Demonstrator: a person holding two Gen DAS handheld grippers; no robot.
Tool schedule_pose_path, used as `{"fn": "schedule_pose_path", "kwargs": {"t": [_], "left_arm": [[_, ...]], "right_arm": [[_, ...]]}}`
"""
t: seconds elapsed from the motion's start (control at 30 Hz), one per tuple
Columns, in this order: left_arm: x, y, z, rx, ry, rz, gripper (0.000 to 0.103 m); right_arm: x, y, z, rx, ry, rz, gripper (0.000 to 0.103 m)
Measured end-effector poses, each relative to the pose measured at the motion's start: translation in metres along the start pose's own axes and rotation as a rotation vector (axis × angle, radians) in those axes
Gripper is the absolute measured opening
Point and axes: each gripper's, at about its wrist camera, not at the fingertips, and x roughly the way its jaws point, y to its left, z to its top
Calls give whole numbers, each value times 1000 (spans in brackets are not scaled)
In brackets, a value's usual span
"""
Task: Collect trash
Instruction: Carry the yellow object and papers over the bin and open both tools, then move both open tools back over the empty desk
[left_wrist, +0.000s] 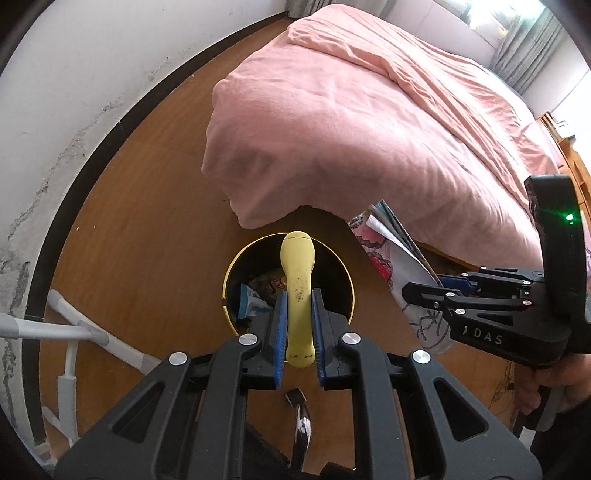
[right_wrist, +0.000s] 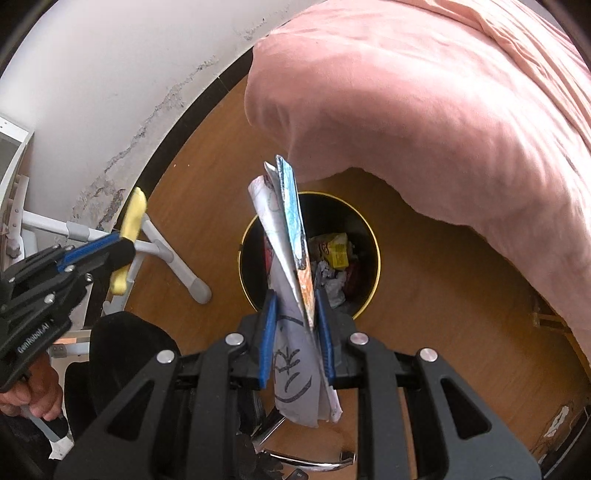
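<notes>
My left gripper (left_wrist: 298, 299) is shut on a yellow banana-like piece of trash (left_wrist: 298, 291) and holds it above the black round bin with a gold rim (left_wrist: 341, 267); the bin has wrappers inside. My right gripper (right_wrist: 293, 302) is shut on a bundle of folded drawn papers (right_wrist: 286, 229) and holds it over the same bin (right_wrist: 373, 236). The right gripper also shows in the left wrist view (left_wrist: 424, 290) with the papers (left_wrist: 388, 251). The left gripper shows in the right wrist view (right_wrist: 122, 245) with the yellow piece (right_wrist: 131, 221).
A bed with a pink cover (left_wrist: 369, 110) overhangs right behind the bin. A white wall with a dark skirting (left_wrist: 66, 110) runs on the left. A white metal stand (right_wrist: 162, 247) lies on the wooden floor (left_wrist: 147, 221) left of the bin.
</notes>
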Motion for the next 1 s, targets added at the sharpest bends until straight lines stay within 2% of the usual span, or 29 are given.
{"fn": "schedule_pose_path", "kwargs": {"t": [0.2, 0.27, 0.3, 0.33, 0.37, 0.4, 0.43, 0.6, 0.73, 0.87, 0.93, 1.0], "left_arm": [[8, -4, 7, -1, 14, -27, 12], [12, -5, 7, 5, 21, -29, 12], [13, -7, 7, 13, 23, -30, 13], [14, -8, 7, 23, 31, -34, 21], [15, -9, 7, 27, 34, -33, 41], [14, -9, 7, 27, 31, -26, 51], [12, -9, 6, 25, 21, -21, 56], [-3, -5, 4, 19, -4, -17, 61], [-37, -2, 1, 27, -58, 32, 86], [-102, 8, -7, 36, -120, 77, 92], [-134, 20, -13, 5, -157, 83, 93], [-179, 44, -25, -69, -213, 108, 93]], "right_arm": [[-4, 6, 10, -7, -18, -8, 22], [-3, 8, 15, -6, -20, -10, 31], [-5, 8, 14, -7, -24, -7, 48], [-9, 8, 16, -7, -38, -12, 59], [-11, 8, 16, -9, -50, -21, 59], [-14, 8, 16, -12, -57, -28, 59], [-16, 7, 17, -10, -57, -26, 59], [-32, 6, 19, -8, -78, -38, 63], [-58, 18, 23, -42, -122, -49, 75], [-99, 52, 34, -124, -198, -48, 82], [-118, 78, 40, -181, -237, -38, 86], [-137, 116, 46, -258, -280, -17, 87]]}}
